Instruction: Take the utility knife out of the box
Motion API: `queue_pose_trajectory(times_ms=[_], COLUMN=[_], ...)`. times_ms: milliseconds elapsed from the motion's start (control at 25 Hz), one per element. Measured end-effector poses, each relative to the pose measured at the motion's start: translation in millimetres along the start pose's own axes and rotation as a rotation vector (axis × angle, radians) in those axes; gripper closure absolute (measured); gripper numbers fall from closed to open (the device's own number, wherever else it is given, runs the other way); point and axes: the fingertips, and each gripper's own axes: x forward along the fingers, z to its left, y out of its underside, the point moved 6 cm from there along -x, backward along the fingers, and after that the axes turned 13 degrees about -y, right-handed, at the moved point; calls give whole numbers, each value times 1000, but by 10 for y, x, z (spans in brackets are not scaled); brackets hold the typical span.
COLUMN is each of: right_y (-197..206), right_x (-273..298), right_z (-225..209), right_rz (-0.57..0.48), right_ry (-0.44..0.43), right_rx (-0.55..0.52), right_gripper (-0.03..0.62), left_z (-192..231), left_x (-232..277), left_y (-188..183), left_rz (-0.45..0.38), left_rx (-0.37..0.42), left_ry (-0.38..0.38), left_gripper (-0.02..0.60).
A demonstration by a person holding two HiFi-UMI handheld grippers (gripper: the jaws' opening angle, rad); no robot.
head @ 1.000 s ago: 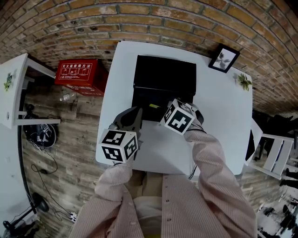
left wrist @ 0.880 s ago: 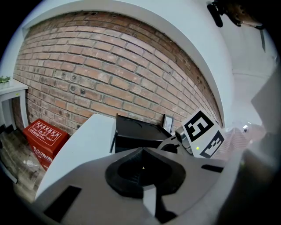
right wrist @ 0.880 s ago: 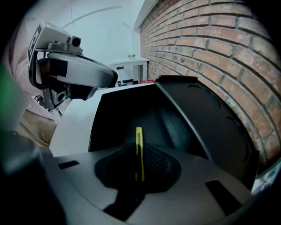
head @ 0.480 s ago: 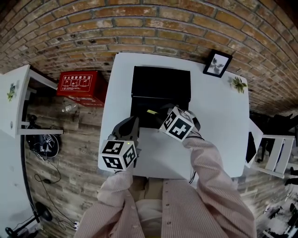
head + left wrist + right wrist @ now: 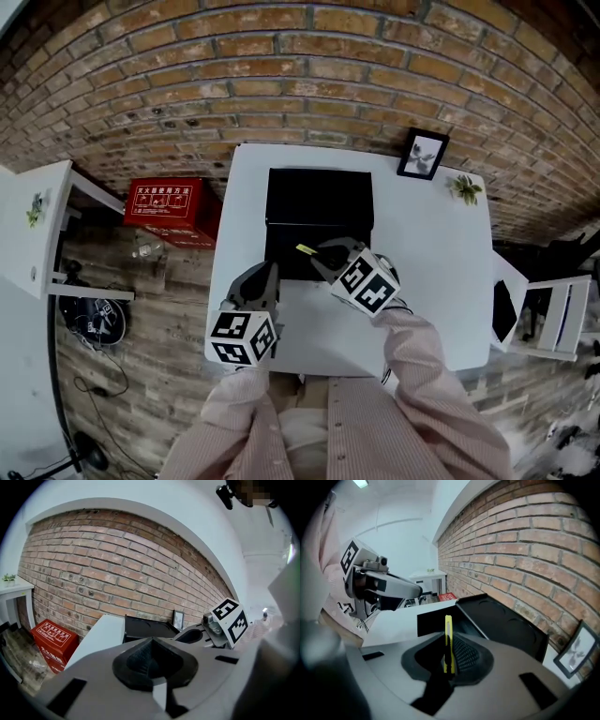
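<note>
"What sort of place is this?"

"It looks like a room fitted out as a home office or studio. A brick wall [image 5: 281,75] spans twelve o'clock behind a white table [image 5: 441,272], with a framed picture [image 5: 423,155] and a small plant [image 5: 464,189] at two o'clock."

"And around the table?"

"There is a plank floor [image 5: 150,309], a red cabinet [image 5: 169,204] at ten o'clock, and dark gear [image 5: 94,319] at eight."

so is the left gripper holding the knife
No, the utility knife is clamped in the right gripper; the left gripper is shut on nothing.
</note>
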Motion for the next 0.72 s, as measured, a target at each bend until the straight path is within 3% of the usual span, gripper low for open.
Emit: queue_pose_trajectory(times_ms=[720], right_y=[-259], right_x=[-637], right_z=[380], right_rz=[-453], right_ry=[131], right_rx=[108], right_gripper=[542], left_z=[-126], left_x=[-338], left_y=[-362], left_rz=[-142], left_rx=[38], left_ry=[16], left_gripper=[589])
